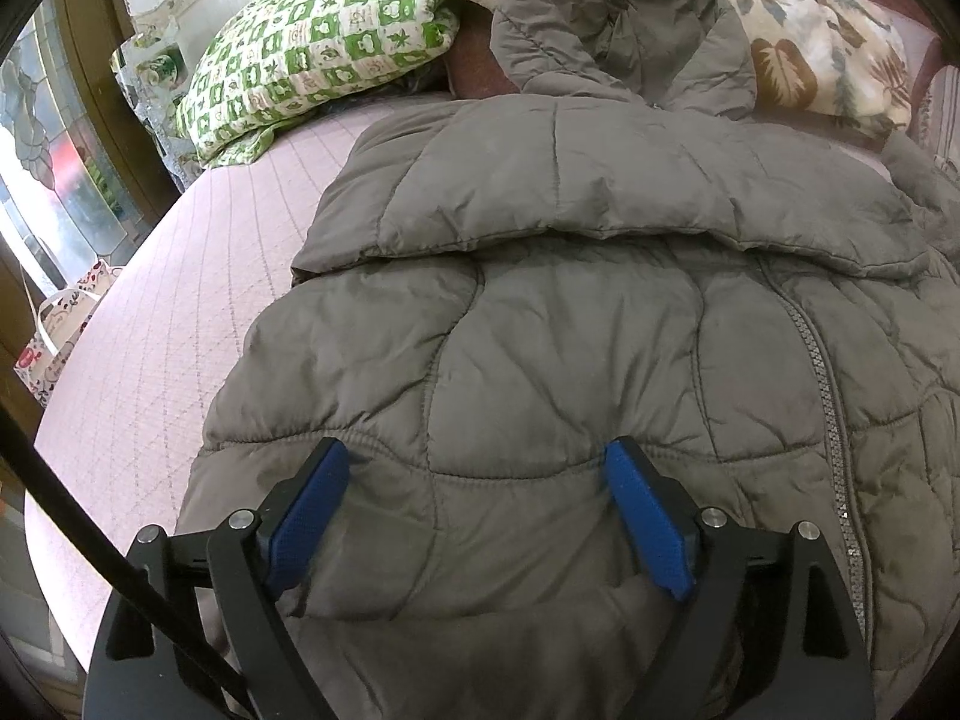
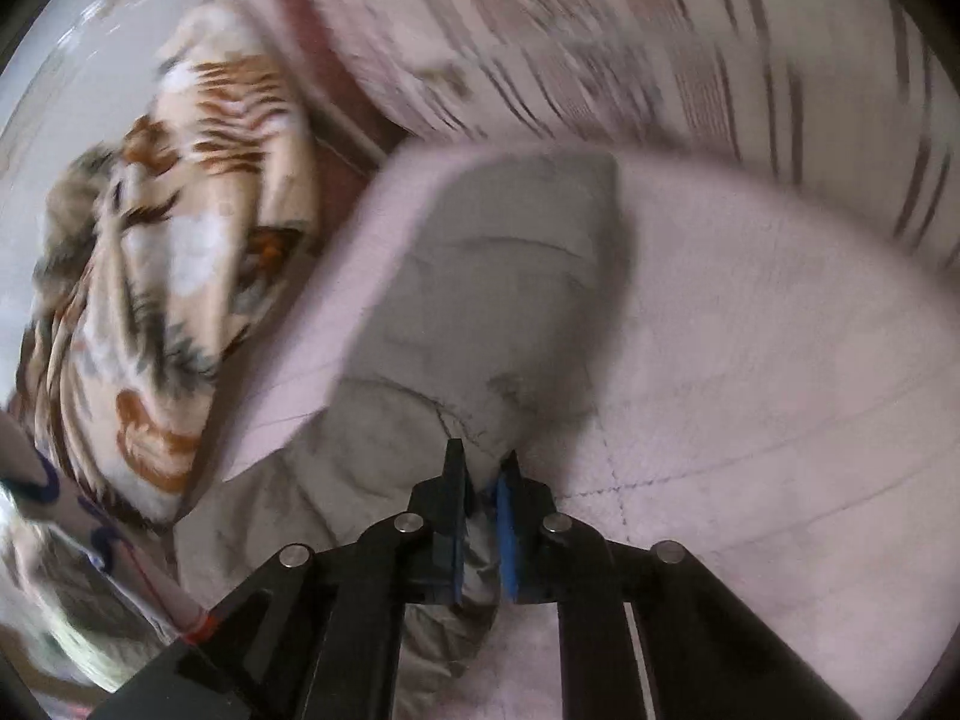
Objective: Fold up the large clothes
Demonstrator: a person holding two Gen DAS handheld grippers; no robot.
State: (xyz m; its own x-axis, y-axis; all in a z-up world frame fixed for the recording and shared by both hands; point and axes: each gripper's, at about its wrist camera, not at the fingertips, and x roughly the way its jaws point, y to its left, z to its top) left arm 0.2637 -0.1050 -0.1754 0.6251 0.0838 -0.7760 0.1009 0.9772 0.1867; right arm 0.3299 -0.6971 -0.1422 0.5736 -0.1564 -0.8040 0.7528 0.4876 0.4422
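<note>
A grey quilted puffer jacket (image 1: 600,324) lies spread on the pink bed (image 1: 198,276), one sleeve folded across its chest and its hood (image 1: 624,18) toward the far bedding. My left gripper (image 1: 477,462) is open, its blue pads (image 1: 312,516) resting on the jacket's lower part with fabric between them. In the blurred right wrist view, my right gripper (image 2: 480,468) is shut on a fold of the jacket's other sleeve (image 2: 480,300), which stretches away over the pink bed (image 2: 750,360).
A green checked pillow (image 1: 318,42) and a leaf-patterned blanket (image 1: 822,42) lie at the far end of the bed. The blanket also shows in the right wrist view (image 2: 156,276), beside a striped cushion (image 2: 600,36). A gift bag (image 1: 54,330) stands off the bed's left edge.
</note>
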